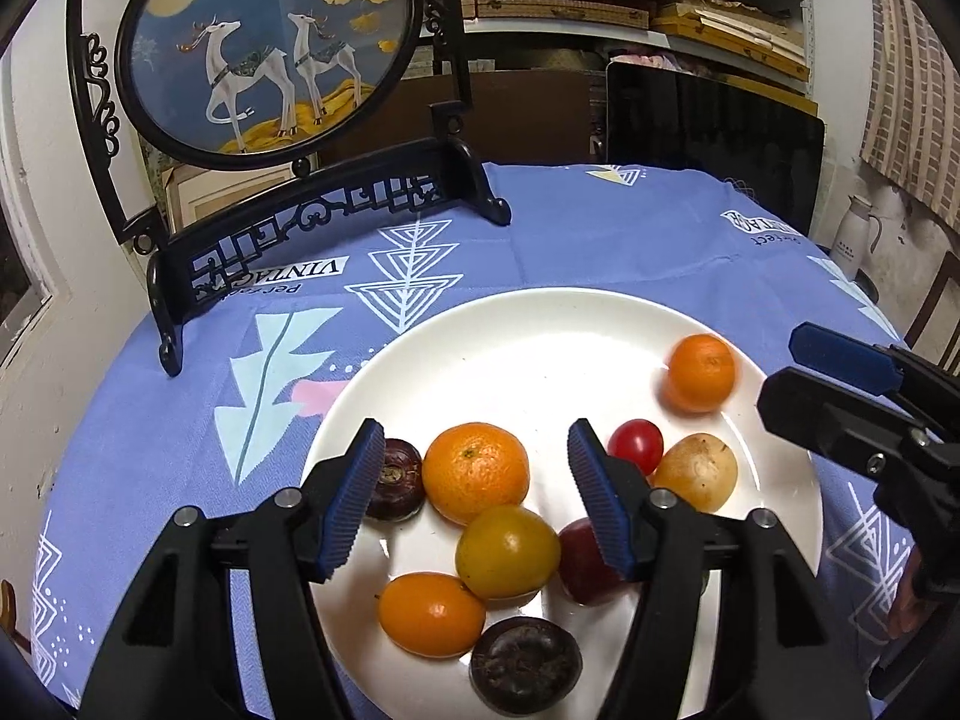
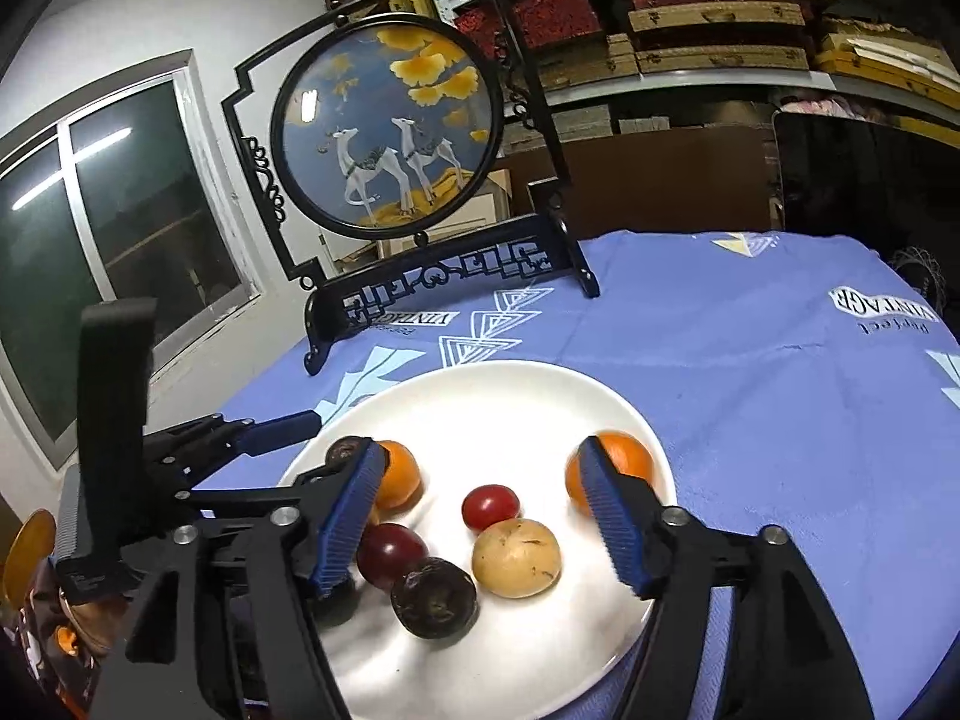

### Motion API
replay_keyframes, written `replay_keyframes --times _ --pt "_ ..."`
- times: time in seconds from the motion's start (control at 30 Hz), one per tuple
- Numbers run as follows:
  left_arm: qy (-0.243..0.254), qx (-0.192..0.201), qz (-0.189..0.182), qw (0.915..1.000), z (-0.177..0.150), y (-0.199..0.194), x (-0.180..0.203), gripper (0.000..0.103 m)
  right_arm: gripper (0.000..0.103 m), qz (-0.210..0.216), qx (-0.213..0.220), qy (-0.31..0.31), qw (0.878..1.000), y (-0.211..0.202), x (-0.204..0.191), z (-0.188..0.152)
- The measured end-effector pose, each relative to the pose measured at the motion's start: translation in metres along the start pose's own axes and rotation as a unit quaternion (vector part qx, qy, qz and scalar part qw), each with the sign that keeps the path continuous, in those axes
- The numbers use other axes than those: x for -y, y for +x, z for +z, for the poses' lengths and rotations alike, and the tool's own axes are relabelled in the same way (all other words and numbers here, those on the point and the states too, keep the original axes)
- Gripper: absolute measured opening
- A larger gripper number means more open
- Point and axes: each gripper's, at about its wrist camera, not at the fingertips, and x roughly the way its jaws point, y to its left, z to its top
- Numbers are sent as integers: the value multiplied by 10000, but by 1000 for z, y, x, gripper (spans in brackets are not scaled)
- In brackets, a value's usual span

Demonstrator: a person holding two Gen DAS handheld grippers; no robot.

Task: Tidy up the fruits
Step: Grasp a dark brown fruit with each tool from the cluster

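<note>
Tablecloth (image 1: pixel 600 228) printed "VINTAGE", white plate (image 1: pixel 540 336) of fruit, both grippers open

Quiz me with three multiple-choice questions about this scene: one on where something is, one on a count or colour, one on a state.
1. Where are the fruits?
A. on the white plate
B. on the cloth
C. in a basket

2. What colour is the cloth?
A. green
B. blue
C. red

3. How does the left gripper stand?
A. shut on a tomato
B. open, holding nothing
C. shut on the plate rim

Answers: 1 A, every fruit, such as the red tomato, lies on the plate. 2 B, blue with pale patterns. 3 B, its pads stand apart over the fruits, pressing none.
</note>
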Motion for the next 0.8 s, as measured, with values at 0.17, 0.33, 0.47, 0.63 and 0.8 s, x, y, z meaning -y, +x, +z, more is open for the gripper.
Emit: replay_keyframes --times 0.17,0.33,0.47,0.63,0.8 --pt "16 1 14 10000 0 -1 0 64 71 1 13 -17 10000 -1 0 0" --pt "-50 42 -37 10000 3 -6 -7 72 72 74 -84 -21 9999 -2 -1 0" --pt "-113 78 -146 9998 5 -18 -11 74 72 200 -138 61 9997 -12 -8 1" --pt "-152 320 -375 9987 -20 -58 -23 81 74 246 -741 -345 9964 -43 -25 -35" --pt "-11 221 -468 9987 -59 -86 -31 85 74 -45 -1633 -1107 9803 -59 -46 -93"
